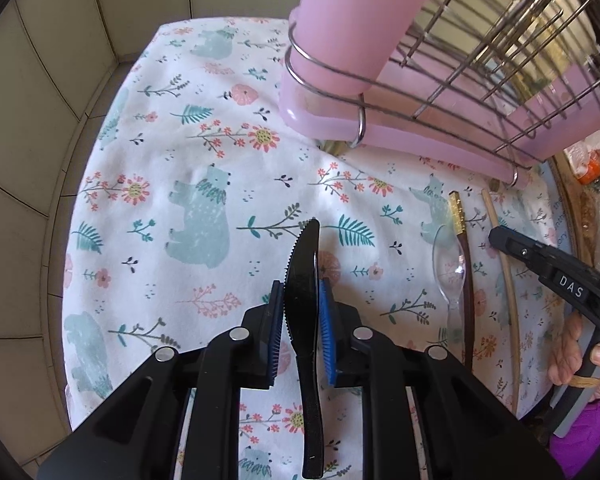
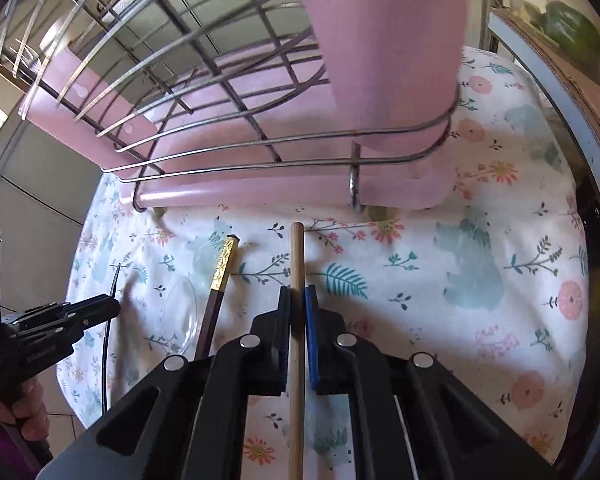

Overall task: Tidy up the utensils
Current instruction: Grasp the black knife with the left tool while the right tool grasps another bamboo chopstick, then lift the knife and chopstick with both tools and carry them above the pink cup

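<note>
My left gripper (image 1: pixel 300 304) is shut on a black serrated plastic knife (image 1: pixel 302 276), held above the floral cloth, tip pointing toward the pink utensil cup (image 1: pixel 340 32). My right gripper (image 2: pixel 298 312) is shut on a light wooden chopstick (image 2: pixel 297 264), which runs between its pads toward the rack. A dark chopstick with a gold end (image 2: pixel 219 280) and a clear plastic spoon (image 2: pixel 182 312) lie on the cloth left of it; both also show in the left wrist view, the chopstick (image 1: pixel 466 272) beside the spoon (image 1: pixel 452 268). The knife shows edge-on in the right wrist view (image 2: pixel 109 320).
A wire dish rack (image 1: pixel 480 72) on a pink drip tray (image 1: pixel 420 136) stands at the back of the bear-and-flower cloth (image 1: pixel 180 160). Tiled wall (image 1: pixel 40 120) lies left. A cardboard box with green peppers (image 2: pixel 572 28) sits at the right.
</note>
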